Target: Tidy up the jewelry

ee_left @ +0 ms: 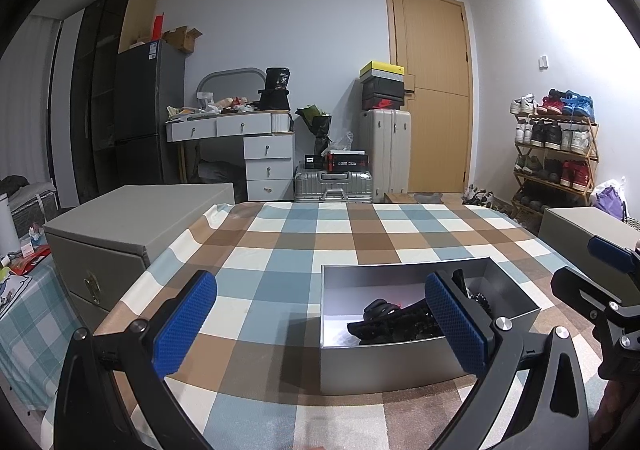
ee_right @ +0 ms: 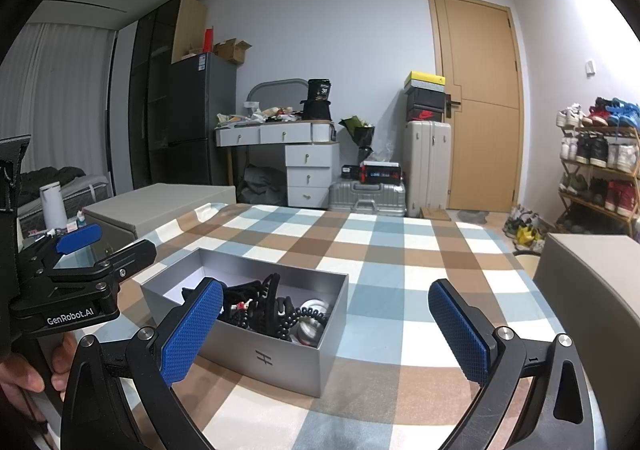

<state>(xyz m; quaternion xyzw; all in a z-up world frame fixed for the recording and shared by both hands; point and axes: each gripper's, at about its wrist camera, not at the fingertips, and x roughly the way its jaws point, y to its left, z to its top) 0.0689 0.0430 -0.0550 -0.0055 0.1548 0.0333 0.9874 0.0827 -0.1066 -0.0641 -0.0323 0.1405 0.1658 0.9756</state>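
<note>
A silver open box [ee_left: 384, 370] stands on the checked tablecloth; it also shows in the right wrist view [ee_right: 280, 358]. Inside lies a tangle of black bead strings and hair ties [ee_left: 396, 320], also visible in the right wrist view [ee_right: 264, 306], with a white coiled piece [ee_right: 314, 312]. My left gripper [ee_left: 324, 330] is open and empty, just in front of the box's left part. My right gripper [ee_right: 326, 334] is open and empty, in front of the box's right end. Each gripper shows at the edge of the other's view.
The checked tablecloth [ee_left: 304, 242] covers the table. A grey storage box [ee_left: 132, 226] stands at the table's left edge and another grey box [ee_right: 592, 290] at the right. Beyond the table are a dresser, suitcases, a door and a shoe rack [ee_left: 556, 154].
</note>
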